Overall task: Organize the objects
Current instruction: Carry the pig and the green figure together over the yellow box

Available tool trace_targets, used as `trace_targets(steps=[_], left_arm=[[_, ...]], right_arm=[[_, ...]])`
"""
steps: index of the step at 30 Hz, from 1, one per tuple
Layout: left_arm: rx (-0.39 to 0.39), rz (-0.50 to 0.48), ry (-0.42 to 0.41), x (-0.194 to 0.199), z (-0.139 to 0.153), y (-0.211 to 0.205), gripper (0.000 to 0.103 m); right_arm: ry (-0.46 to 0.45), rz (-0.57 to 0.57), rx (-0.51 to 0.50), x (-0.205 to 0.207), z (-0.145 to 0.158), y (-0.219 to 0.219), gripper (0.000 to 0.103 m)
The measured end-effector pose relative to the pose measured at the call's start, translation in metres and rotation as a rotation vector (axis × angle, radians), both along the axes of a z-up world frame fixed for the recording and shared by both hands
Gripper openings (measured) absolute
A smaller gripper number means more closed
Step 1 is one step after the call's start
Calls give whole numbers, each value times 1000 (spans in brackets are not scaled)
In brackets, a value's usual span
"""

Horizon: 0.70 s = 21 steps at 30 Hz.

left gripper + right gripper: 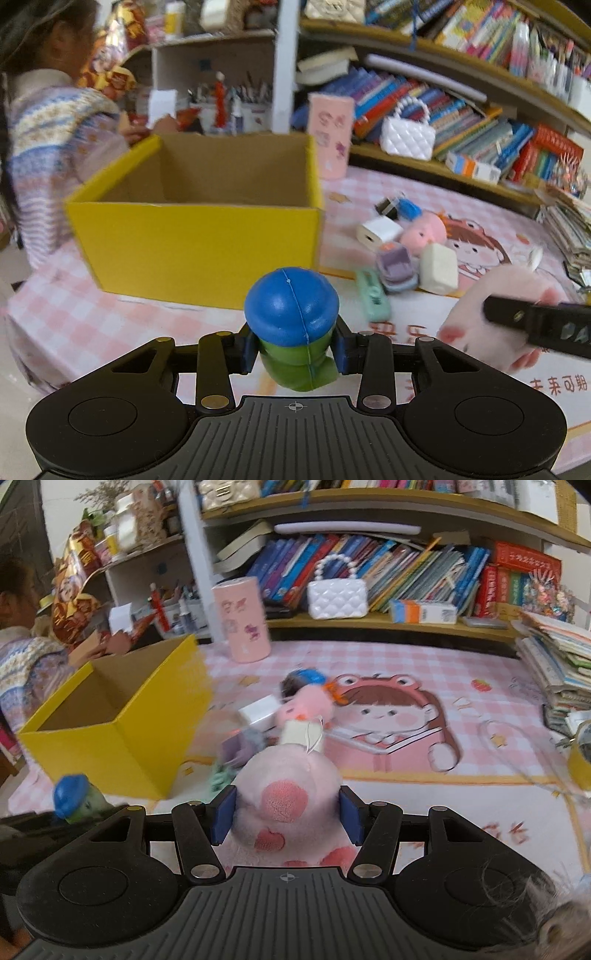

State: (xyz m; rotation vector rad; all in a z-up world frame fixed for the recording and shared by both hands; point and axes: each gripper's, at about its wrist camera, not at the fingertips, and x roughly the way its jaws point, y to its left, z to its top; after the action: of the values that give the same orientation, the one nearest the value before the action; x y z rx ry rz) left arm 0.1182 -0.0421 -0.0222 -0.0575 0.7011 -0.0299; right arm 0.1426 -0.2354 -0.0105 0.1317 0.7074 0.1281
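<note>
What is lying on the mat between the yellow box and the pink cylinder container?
Nothing: in the right wrist view, only bare pink checked mat shows between the yellow box and the pink cylinder container.

The left gripper (295,349) is clamped on something, both blue pads pressing its sides; the right gripper (287,819) likewise grips, held level alongside.
</note>
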Motion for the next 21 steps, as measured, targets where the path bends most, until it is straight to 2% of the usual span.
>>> trace_targets(steps=[11, 21], left_arm=[[-32, 74, 6, -46, 8, 92, 38], [2, 13, -9, -79, 8, 137, 38]], right_arm=[[24, 84, -20, -33, 1, 99, 55], [8, 115, -41, -69, 0, 167, 55]])
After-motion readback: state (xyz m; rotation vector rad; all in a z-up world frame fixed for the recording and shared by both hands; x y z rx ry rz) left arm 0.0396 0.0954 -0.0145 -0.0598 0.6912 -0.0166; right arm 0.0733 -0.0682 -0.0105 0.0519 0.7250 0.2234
